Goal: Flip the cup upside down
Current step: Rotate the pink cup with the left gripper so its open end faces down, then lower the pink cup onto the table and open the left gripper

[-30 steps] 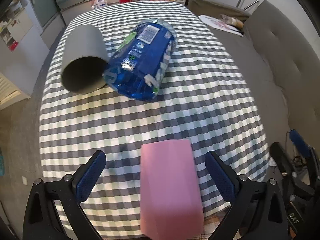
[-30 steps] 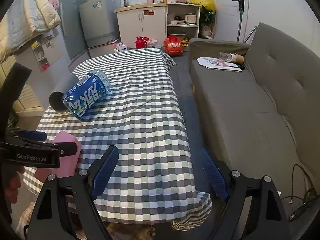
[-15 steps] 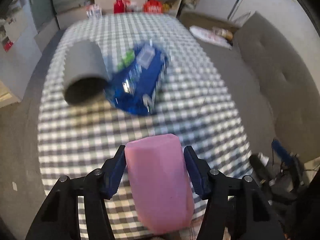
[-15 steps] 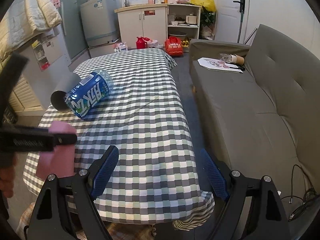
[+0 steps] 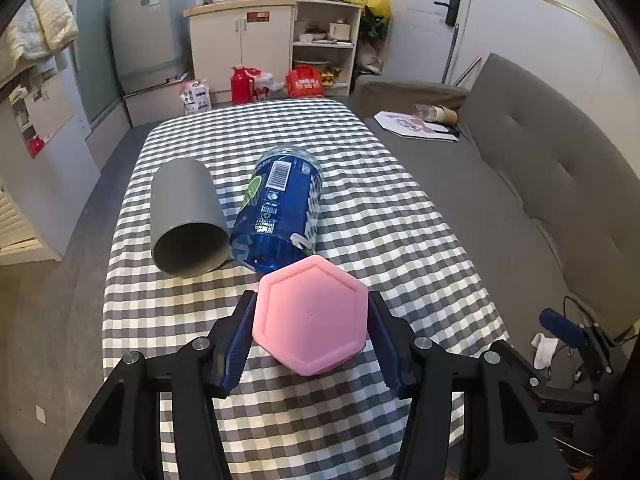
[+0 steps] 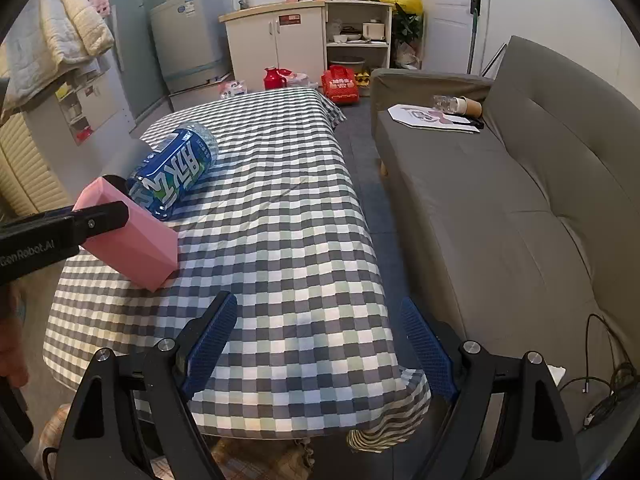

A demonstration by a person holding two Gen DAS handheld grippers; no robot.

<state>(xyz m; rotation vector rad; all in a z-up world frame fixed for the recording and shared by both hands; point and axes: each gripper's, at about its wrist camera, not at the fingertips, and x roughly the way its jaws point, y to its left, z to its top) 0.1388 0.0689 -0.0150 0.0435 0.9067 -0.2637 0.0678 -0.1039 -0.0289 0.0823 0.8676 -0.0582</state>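
A pink hexagonal cup (image 5: pixel 310 314) is held between the blue pads of my left gripper (image 5: pixel 312 332). Its flat base faces the left wrist camera. In the right wrist view the pink cup (image 6: pixel 128 236) is tilted, with one lower corner at or just above the checked tablecloth (image 6: pixel 280 216); its mouth is hidden. My right gripper (image 6: pixel 316 344) is open and empty, over the table's near right corner.
A grey cup (image 5: pixel 184 220) lies on its side with its mouth toward me, touching a blue bottle (image 5: pixel 280 208) also lying down. A grey sofa (image 6: pixel 520 200) runs along the table's right. Cabinets and red bags stand beyond the far edge.
My left gripper closed on the pink cup, lifted it and turned it, so its base now faces the camera. The right gripper stayed open and nearly still.
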